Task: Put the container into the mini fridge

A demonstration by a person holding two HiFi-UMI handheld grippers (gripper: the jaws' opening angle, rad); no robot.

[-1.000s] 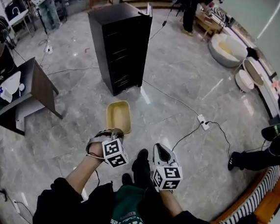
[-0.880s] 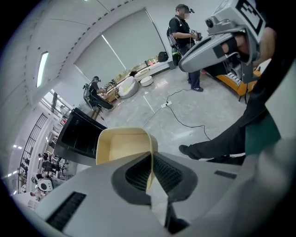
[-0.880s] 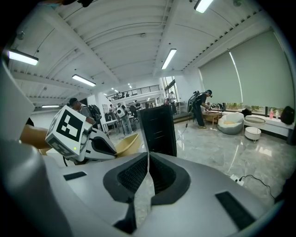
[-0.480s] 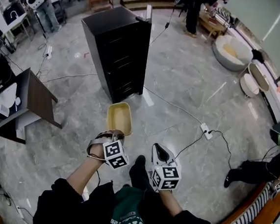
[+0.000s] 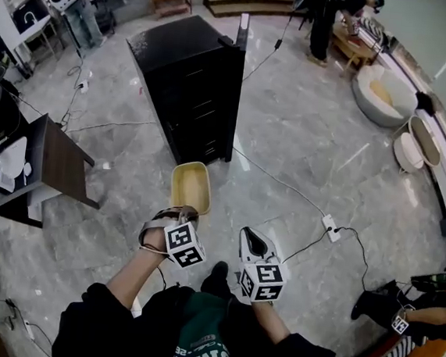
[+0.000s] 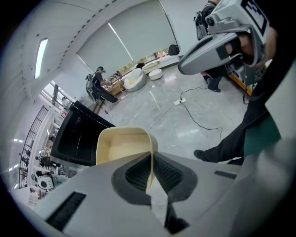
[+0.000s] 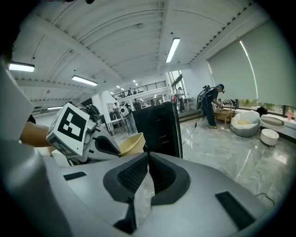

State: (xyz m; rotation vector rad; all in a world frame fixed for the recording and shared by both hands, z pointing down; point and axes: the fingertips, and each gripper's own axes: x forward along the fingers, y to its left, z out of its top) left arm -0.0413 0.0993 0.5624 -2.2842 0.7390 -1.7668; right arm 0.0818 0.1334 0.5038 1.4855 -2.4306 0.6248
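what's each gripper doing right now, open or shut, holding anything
Left gripper: closed on the rim of the yellow container.
Right gripper: closed, nothing between its jaws.

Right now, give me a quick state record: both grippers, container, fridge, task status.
left gripper: shut on the container's side wall
right gripper: shut, nothing between its jaws
container: yellow, open-topped, looks empty, held out in front of the person
mini fridge: black, upright on the floor, ahead of the container and apart from it
fridge door: cannot tell if it is open
task status: container not yet in the mini fridge
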